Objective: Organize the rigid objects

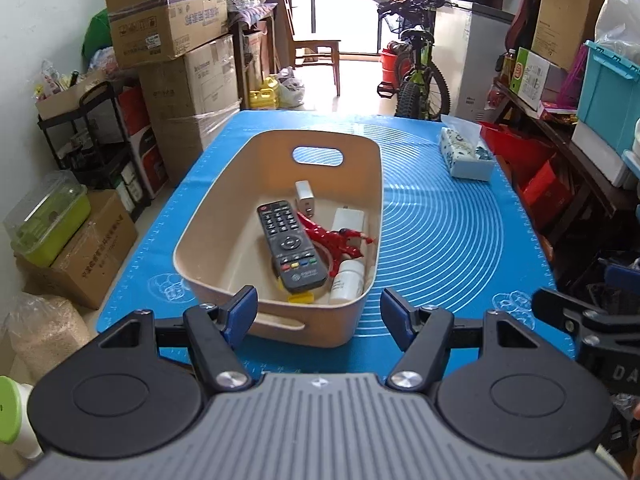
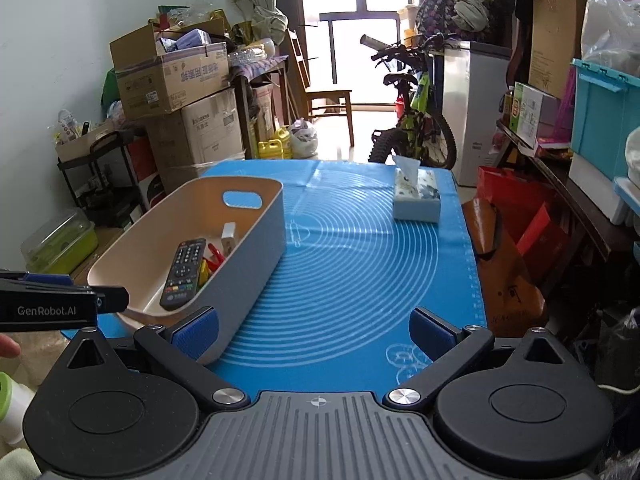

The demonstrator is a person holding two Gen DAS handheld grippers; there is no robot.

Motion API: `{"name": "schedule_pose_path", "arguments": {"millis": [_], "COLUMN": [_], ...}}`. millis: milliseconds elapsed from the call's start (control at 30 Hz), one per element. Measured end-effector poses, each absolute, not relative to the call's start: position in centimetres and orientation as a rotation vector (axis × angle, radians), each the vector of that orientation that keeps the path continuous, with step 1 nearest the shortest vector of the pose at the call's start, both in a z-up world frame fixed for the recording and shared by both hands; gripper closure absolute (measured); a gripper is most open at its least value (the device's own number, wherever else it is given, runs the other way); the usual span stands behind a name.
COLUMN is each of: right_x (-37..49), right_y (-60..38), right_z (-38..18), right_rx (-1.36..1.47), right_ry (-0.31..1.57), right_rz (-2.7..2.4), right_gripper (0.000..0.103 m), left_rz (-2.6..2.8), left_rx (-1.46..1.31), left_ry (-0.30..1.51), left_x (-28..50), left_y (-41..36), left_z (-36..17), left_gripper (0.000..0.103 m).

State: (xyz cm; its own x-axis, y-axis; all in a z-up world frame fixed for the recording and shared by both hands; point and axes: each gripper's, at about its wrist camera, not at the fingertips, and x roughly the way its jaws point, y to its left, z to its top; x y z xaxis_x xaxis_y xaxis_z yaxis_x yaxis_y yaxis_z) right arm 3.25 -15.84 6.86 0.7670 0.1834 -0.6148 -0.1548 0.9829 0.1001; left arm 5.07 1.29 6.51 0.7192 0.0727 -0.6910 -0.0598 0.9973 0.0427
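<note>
Here the bin (image 1: pixel 224 216) lies just beyond the left gripper's (image 1: pixel 318 312) empty, parted jaws.

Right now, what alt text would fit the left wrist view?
A beige bin on a blue mat holds a remote, chargers, a red toy and a bottle. The open left gripper hovers before it, empty.

From my left camera, the bin (image 1: pixel 276 184) sits on the mat (image 1: pixel 440 240) that covers the table, toward its left half. In the bin, the remote (image 1: pixel 290 246) lies lengthwise; behind it stands a charger (image 1: pixel 305 196), to its right a toy figure (image 1: pixel 340 240), and a small bottle (image 1: pixel 347 282) lies in the near right corner. The tissue box (image 1: pixel 466 154) rests at the far right of the mat, well apart from the bin. Beyond the table's far edge stands a bicycle (image 1: pixel 420 68); stacked cartons (image 1: pixel 180 60) are off its left.
</note>
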Motion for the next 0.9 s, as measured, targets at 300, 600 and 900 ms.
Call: {"name": "schedule_pose_path", "arguments": {"millis": [300, 600, 900], "right_x": [-0.3, -2.4, -3.0], "right_y": [-16.4, -16.1, -16.0], "right_z": [5.2, 4.1, 3.0], "right_rx": [0.036, 0.012, 0.025], "right_ry": [0.647, 0.597, 0.598], "right_rz": [0.158, 0.149, 0.135], "right_gripper": [0.002, 0.002, 0.002], "left_rz": [0.057, 0.034, 0.009], "left_rx": [0.033, 0.056, 0.064], "left_ry": [0.764, 0.739, 0.741], "left_x": [2.9, 1.4, 0.5], "left_y": [0.9, 0.1, -0.3], "left_z": [5.0, 3.5, 2.3], "left_gripper": [0.034, 0.034, 0.034]}}
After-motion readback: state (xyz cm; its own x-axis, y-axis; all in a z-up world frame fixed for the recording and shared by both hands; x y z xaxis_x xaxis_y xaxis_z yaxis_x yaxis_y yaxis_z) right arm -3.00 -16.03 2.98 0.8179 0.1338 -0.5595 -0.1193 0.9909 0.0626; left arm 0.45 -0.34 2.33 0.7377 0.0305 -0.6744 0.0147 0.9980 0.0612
